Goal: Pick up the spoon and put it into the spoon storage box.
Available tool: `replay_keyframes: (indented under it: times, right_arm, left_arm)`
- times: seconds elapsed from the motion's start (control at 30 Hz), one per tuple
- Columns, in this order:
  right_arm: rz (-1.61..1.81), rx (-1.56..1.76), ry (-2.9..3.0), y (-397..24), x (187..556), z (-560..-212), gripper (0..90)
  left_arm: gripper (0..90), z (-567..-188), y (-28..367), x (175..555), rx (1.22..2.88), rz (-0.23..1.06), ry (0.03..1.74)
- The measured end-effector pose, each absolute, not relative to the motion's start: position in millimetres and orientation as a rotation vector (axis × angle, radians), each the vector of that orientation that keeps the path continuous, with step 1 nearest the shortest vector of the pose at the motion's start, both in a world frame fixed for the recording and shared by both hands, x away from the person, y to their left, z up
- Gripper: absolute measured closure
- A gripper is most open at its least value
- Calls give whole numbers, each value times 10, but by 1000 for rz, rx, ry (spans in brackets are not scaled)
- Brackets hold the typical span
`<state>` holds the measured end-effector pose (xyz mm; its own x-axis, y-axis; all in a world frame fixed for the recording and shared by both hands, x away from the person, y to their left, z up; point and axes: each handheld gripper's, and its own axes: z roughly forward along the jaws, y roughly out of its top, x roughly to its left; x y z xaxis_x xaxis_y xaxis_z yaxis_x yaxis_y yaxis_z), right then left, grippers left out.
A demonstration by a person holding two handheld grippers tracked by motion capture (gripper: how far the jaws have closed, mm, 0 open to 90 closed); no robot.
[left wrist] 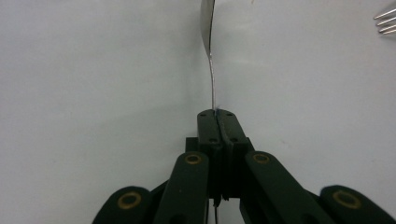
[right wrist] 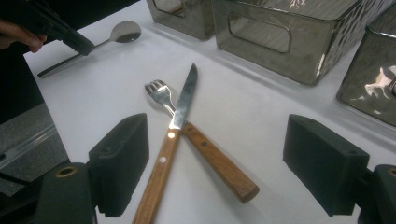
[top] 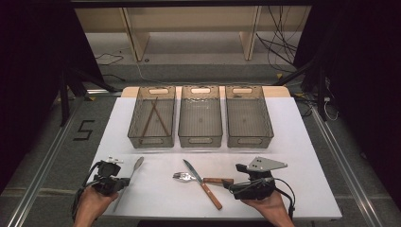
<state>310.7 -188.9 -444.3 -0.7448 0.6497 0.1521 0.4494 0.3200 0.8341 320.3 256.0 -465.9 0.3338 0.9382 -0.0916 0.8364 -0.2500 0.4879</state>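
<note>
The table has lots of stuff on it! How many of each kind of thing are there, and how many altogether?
Bins: 3
Chopsticks: 2, crossed in the left bin
Spoon: 1, held in the left tongs
Fork: 1
Knife: 1, lying across the fork
Total: 8 things

Silver spoon (top: 136,165), brown-handled knife (top: 203,185) and fork (right wrist: 198,147), white table (top: 283,156), smoky-grey bins (top: 200,117).
</note>
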Motion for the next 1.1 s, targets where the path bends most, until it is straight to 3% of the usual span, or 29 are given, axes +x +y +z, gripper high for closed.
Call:
replay_keyframes:
  times: [0.37,1.1]
  right_arm:
    - [1394,1006,2379,-1870,3098,-4453,233]
    - [1407,1009,2369,-1880,3065,-4468,232]
  left_arm:
    - [894,-4341,2507,3177,2068,263,1418]
    - [893,-3988,1944,3641,2043,232,1199]
